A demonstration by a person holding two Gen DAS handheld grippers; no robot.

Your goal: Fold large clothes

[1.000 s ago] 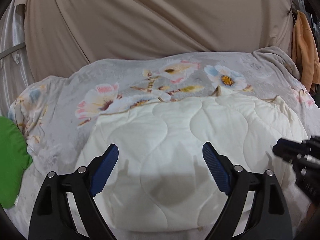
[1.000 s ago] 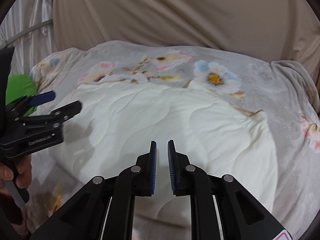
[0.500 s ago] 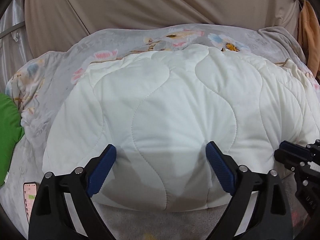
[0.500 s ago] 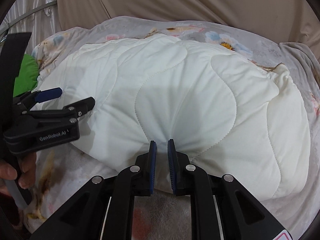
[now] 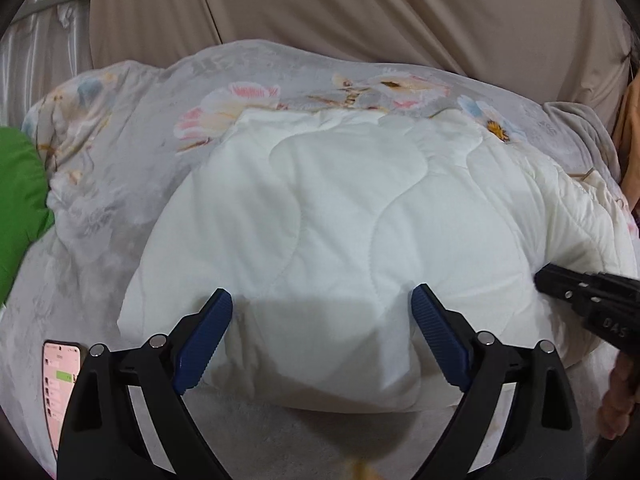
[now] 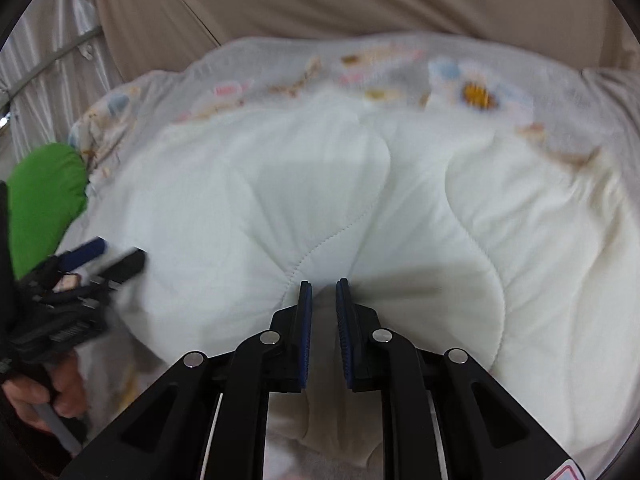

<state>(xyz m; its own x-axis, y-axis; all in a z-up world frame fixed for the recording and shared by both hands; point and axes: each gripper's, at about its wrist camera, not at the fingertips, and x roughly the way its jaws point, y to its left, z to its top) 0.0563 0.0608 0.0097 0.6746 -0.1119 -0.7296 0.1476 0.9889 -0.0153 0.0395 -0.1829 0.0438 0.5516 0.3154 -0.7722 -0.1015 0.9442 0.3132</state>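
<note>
A white quilted garment (image 5: 360, 232) lies bunched on a grey floral bedspread (image 5: 132, 140); it fills the right wrist view (image 6: 360, 208) too. My left gripper (image 5: 322, 320) is open, its blue pads spread wide over the garment's near edge, holding nothing. My right gripper (image 6: 323, 304) is shut on a fold of the garment's near edge, with white cloth pinched between the pads. The right gripper shows at the right edge of the left wrist view (image 5: 592, 304). The left gripper shows blurred at the left of the right wrist view (image 6: 100, 260).
A green cushion (image 5: 20, 208) lies at the left of the bed. A phone (image 5: 60, 384) with a lit screen lies on the bedspread at near left. A beige curtain (image 5: 360, 12) hangs behind the bed. An orange cloth (image 5: 630, 152) hangs at far right.
The right gripper has taken hold of the garment's near edge. Both grippers have drawn back a little, and the garment's far edge is bunched toward me, showing more bedspread.
</note>
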